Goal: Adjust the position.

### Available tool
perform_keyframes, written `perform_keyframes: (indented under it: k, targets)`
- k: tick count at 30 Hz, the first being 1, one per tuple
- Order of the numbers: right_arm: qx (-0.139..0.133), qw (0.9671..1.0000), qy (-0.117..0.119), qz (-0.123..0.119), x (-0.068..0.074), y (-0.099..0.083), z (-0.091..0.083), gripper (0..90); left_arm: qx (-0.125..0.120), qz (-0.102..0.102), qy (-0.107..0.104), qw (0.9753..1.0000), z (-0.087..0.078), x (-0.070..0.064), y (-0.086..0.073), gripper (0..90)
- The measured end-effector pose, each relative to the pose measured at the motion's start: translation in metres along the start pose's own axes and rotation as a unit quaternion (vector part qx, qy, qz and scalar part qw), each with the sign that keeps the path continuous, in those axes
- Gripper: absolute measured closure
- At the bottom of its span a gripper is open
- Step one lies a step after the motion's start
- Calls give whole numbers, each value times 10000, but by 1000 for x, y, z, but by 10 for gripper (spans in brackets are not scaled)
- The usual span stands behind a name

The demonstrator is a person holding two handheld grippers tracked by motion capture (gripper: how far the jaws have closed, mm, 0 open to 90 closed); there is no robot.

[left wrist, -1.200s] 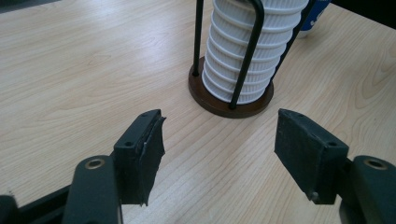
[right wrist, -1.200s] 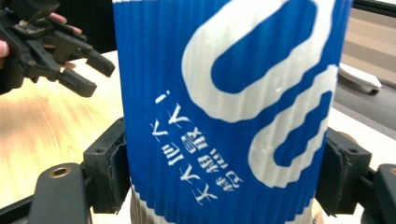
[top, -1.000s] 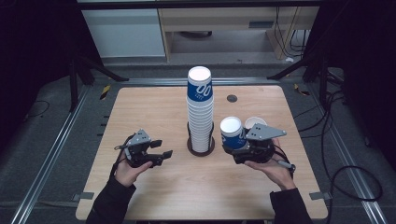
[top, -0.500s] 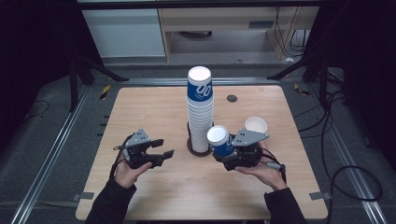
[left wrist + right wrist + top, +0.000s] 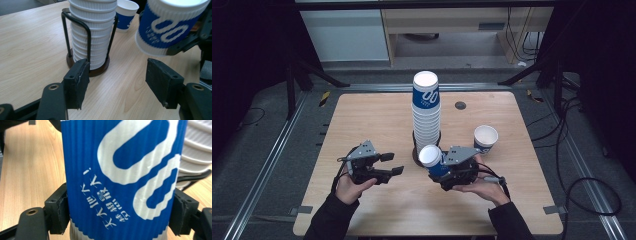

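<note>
A tall stack of white cups (image 5: 426, 116) (topped by a blue one) is kept in a black wire holder (image 5: 88, 53) at the middle of the wooden tabletop (image 5: 362, 120). A dark round grommet (image 5: 460, 105) is set near the far edge.

The stack (image 5: 426, 117) in its holder (image 5: 416, 156) stands in the table's (image 5: 362, 120) middle and blocks the way between both sides. A single cup (image 5: 485, 138) stands right of it, with a gap between them. The wood on the left and near edge is free for passing.
</note>
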State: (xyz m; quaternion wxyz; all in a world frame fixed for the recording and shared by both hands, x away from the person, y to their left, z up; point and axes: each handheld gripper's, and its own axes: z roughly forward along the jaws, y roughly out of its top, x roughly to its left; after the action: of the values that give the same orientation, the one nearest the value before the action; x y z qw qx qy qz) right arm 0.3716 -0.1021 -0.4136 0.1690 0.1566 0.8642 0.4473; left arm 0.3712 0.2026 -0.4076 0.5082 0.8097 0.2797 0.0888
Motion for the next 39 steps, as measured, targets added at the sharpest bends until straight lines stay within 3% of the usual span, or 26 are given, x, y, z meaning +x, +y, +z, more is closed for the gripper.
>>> perform_keyframes:
  k: [4,16,21,39]
  targets:
    - [108,9999,59,-83,3,0,7,208,-55,-25,-184,9998,-1,-4,2,342]
    - [315,9990,186,-270,12,-1,22,208,-32,208,-499,9985,4,-25,9,304]
    - [407,9982,244,-374,16,0,28,208,61,269,-510,9983,12,-29,8,265]
    - [513,9963,390,-563,31,8,47,207,227,130,-524,9983,33,-31,5,217]
